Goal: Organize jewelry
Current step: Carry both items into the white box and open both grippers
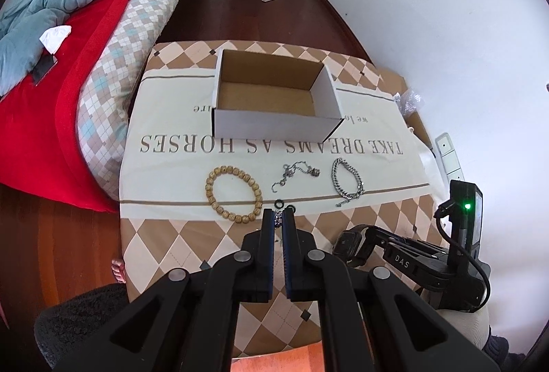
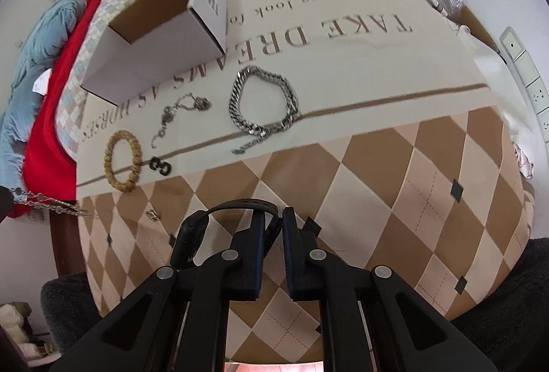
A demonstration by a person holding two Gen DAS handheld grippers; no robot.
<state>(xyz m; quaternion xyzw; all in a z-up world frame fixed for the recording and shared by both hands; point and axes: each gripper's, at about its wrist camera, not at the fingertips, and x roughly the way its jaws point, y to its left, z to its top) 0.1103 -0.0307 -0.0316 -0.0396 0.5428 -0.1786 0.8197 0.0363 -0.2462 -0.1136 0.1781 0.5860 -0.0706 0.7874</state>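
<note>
A small beaded item, mostly hidden, is pinched by the left gripper (image 1: pixel 278 224); a black-strapped watch (image 2: pixel 219 221) is clamped by the right gripper (image 2: pixel 273 221), its face half hidden.

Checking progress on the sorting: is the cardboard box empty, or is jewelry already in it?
Empty: the left wrist view shows the cardboard box with only its bare brown floor inside.

— How did the left gripper (image 1: pixel 278 217) sit?
— Pointed steeply down, its jaws pinched together on a small beaded chain (image 1: pixel 277 219) at the tips.
— And the right gripper (image 2: pixel 273 217)?
— Also angled down, jaws nearly together, clamped on the strap of a black watch (image 2: pixel 219 221). In the left view its body lay low on the right.
</note>
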